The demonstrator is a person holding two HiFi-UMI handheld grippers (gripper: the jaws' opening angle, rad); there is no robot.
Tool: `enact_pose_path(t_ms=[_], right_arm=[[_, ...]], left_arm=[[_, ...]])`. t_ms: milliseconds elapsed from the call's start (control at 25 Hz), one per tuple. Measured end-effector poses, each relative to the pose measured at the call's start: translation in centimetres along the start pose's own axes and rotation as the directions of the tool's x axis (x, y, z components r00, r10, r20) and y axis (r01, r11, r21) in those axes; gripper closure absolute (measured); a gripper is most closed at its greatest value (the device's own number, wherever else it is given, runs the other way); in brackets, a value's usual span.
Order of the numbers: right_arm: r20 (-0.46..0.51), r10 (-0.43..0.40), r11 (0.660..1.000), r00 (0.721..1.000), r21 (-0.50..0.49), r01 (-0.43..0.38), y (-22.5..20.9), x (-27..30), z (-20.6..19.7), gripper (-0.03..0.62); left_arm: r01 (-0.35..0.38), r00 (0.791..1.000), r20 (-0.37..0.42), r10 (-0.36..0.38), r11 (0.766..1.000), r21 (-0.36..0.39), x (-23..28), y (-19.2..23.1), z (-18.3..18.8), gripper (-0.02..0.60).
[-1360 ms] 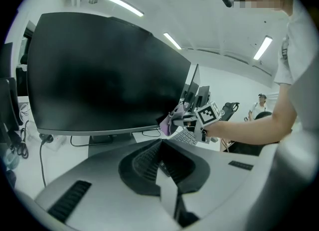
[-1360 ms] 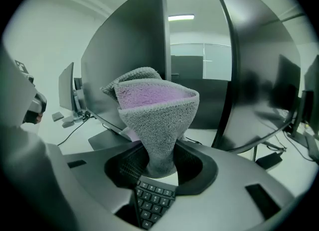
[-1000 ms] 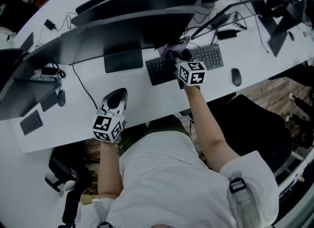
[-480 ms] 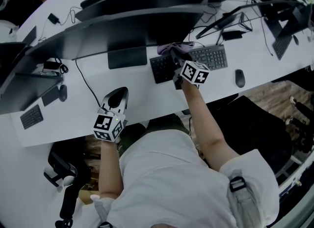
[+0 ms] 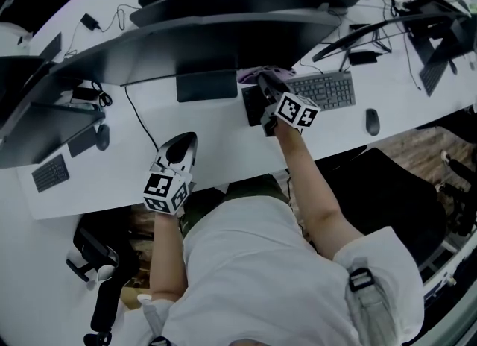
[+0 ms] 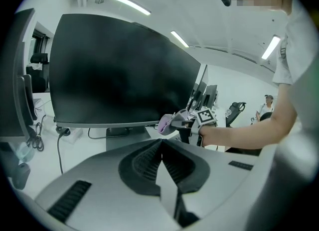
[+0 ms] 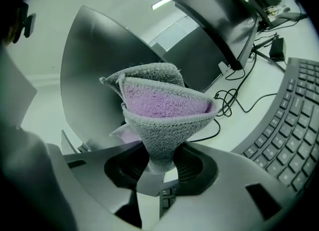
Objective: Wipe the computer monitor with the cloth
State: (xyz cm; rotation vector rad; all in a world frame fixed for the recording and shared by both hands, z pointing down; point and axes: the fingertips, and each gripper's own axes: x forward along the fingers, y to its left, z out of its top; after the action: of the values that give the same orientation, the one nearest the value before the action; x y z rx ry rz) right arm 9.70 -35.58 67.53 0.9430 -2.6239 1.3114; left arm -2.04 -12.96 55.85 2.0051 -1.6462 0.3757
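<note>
Right gripper view: right gripper [image 7: 160,168] pinches the cloth [image 7: 164,108], fanning beyond its jaws near the monitor [image 7: 84,85]; left gripper [image 6: 160,150] closed, empty.

No text, brand, number or sign is legible. The cubes on the left gripper [image 5: 181,143] and right gripper [image 5: 265,80] bear only black-and-white square markers; keyboard [image 5: 326,89] legends beside the right gripper are unreadably small.

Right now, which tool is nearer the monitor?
Right. The right tool holds the cloth at the monitor's lower edge; the left tool is shut, back near the desk's front edge.
</note>
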Motion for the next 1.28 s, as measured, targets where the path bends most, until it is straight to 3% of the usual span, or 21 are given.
enact_pose_path(t_ms=[1280], right_arm=[[-0.016,0.036,0.998,0.999,0.061,-0.035,10.1,7.6,-6.6,0.456]], left_arm=[[-0.035,0.999,0.028,0.037,0.998,-0.051,-8.2,11.1,-1.8,0.578]])
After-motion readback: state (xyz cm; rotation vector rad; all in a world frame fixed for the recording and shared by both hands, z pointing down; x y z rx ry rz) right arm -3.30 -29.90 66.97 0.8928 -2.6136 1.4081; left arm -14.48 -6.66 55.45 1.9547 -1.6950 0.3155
